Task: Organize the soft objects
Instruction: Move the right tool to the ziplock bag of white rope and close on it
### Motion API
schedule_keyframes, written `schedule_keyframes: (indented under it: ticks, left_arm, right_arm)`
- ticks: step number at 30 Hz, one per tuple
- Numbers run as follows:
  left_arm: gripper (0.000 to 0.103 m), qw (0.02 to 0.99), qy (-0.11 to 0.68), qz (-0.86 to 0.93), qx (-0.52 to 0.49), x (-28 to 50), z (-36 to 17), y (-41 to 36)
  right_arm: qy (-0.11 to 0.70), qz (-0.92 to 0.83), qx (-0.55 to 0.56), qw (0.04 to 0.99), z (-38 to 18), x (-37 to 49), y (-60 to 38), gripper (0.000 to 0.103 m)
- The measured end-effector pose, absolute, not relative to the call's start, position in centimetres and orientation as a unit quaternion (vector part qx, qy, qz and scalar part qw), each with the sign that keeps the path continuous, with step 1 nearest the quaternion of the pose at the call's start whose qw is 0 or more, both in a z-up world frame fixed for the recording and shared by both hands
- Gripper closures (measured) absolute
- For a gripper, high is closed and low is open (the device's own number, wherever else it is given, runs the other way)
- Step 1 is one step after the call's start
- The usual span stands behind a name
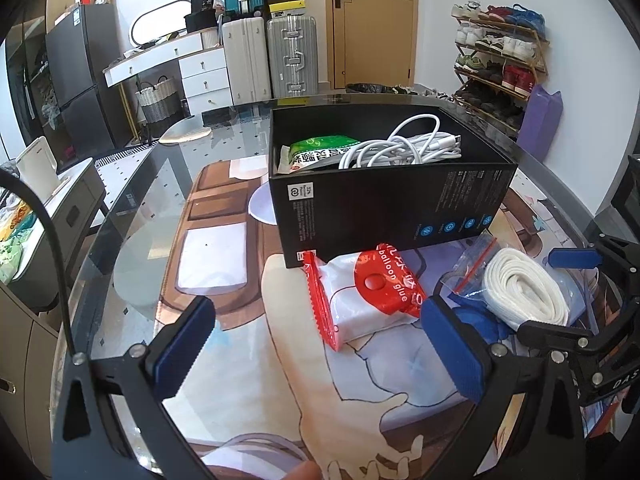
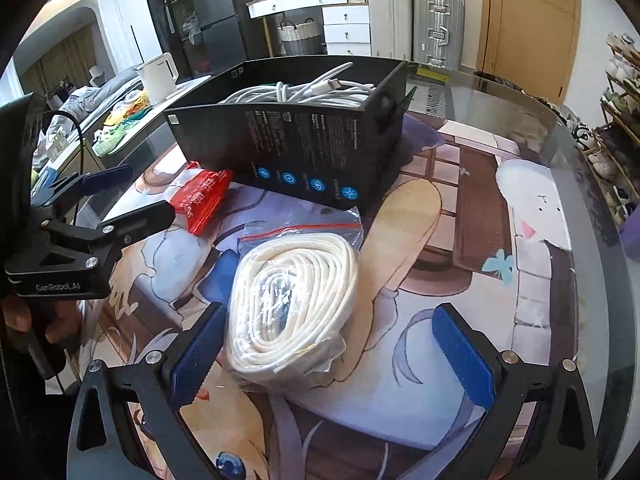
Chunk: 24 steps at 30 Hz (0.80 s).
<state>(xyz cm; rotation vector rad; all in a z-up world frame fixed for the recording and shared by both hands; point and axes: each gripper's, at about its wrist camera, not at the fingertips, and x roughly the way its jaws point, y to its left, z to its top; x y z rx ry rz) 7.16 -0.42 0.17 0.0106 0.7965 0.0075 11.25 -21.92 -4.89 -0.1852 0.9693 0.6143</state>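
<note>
Left wrist: black box [image 1: 384, 208] holds white cables [image 1: 400, 148], green packet [image 1: 316, 152].

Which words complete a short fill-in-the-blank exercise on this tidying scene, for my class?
1. The white cables lie inside the ____ box.
2. The bagged white coil lies between the open ____ gripper's fingers.
3. The left gripper is ____, holding nothing.
4. The balloon glue pack's label is ____.

Missing words: black; right; open; red
</note>
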Motion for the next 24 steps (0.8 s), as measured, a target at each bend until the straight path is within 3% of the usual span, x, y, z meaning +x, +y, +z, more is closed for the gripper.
schedule_keyframes:
  ticks: [17, 19, 21, 24]
  left_arm:
    - [0.0, 0.922, 0.387, -0.003, 0.002, 7.1, 0.3, -0.4]
    - [0.0, 0.922, 0.388, -0.005, 0.001, 7.1, 0.3, -0.4]
    - [0.0, 0.922, 0.387, -0.005, -0.001, 7.1, 0.2, -0.3]
    - [0.0, 0.922, 0.386, -0.005, -0.001, 7.1, 0.2, -0.3]
  right_arm:
    - [0.448, 0.277, -0.119, 0.842, -5.5, 10.6, -20.7, 0.002]
    - [0.443, 0.275, -0.12, 0.845, -5.4, 10.5, -20.9, 0.009]
    - [0.439, 0.279, -0.114, 0.847, -5.2, 10.6, -21.1, 0.023]
    - [0.433, 0.292, -0.103, 0.847, -4.9, 10.7, -21.3, 0.03]
